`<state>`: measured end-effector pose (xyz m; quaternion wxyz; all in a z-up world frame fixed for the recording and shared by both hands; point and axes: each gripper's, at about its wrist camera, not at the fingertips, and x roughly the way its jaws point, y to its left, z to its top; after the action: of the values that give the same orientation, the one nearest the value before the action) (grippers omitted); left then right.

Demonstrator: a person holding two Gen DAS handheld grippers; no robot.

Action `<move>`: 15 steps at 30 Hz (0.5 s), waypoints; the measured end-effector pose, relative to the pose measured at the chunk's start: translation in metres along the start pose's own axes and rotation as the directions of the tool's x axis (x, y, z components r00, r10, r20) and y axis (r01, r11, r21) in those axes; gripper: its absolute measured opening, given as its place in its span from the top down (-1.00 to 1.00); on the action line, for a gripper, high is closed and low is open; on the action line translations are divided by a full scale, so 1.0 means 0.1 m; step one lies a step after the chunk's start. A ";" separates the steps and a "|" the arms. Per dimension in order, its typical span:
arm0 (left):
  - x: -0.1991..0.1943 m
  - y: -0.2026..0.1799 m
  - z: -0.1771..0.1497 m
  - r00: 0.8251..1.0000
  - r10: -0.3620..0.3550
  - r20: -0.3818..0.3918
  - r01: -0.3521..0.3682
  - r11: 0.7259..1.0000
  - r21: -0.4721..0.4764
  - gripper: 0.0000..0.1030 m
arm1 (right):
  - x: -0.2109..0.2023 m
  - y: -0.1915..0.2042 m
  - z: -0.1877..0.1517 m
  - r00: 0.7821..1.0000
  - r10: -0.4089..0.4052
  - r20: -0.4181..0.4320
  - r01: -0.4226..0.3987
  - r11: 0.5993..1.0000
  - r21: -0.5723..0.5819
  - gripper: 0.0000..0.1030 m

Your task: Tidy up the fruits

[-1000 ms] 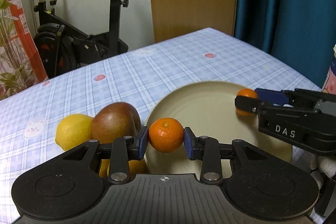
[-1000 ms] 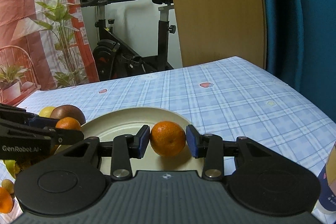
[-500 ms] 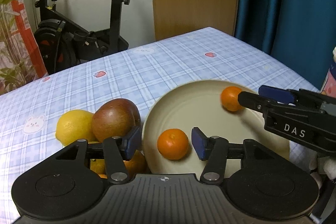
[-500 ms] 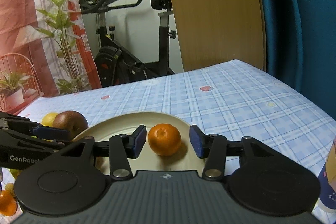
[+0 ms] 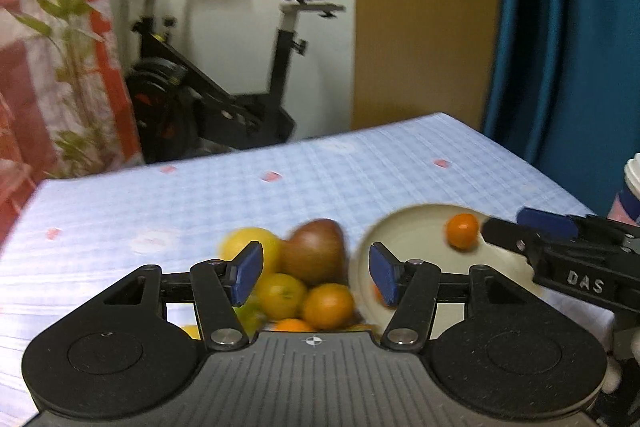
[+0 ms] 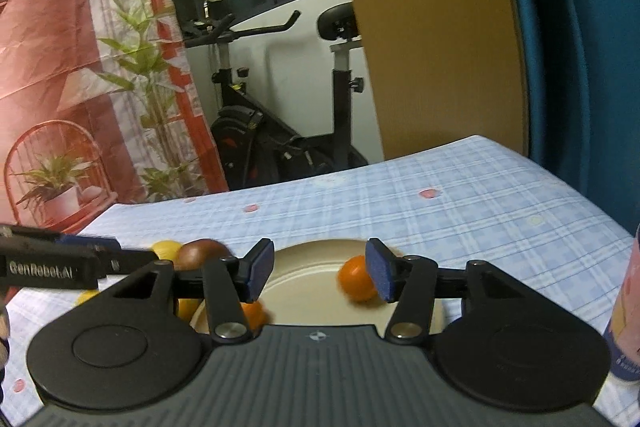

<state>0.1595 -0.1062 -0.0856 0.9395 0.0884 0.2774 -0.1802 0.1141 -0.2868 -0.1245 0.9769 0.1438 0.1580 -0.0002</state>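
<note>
Right wrist: right gripper (image 6: 320, 269) fingers spread, empty; mandarin (image 6: 356, 279) on plate (image 6: 304, 291) touching right finger. Left gripper (image 5: 316, 273) likewise.

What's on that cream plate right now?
Two mandarins lie on the plate: one mandarin near the right side, another mandarin at its near left edge, partly covered by the right gripper.
</note>
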 end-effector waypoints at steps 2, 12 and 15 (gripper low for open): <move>-0.10 0.07 -0.01 0.999 0.030 0.017 -0.030 1.000 -0.005 -0.21 | -0.02 0.10 -0.01 1.000 0.016 -0.007 -0.016 1.000 -0.013 -0.05; -0.46 0.45 -0.16 0.994 0.108 0.009 -0.107 0.992 -0.059 -0.28 | -0.09 0.60 -0.05 0.996 0.082 -0.019 -0.083 0.995 -0.061 -0.22; -0.61 0.58 -0.29 0.992 0.129 0.006 -0.128 0.988 -0.086 -0.28 | -0.12 0.71 -0.10 0.996 0.092 -0.015 -0.093 0.993 -0.066 -0.23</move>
<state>0.1202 -0.0279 -0.0723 0.9537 0.0649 0.2730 -0.1079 0.1032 -0.2160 -0.1101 0.9792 0.1185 0.1568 0.0513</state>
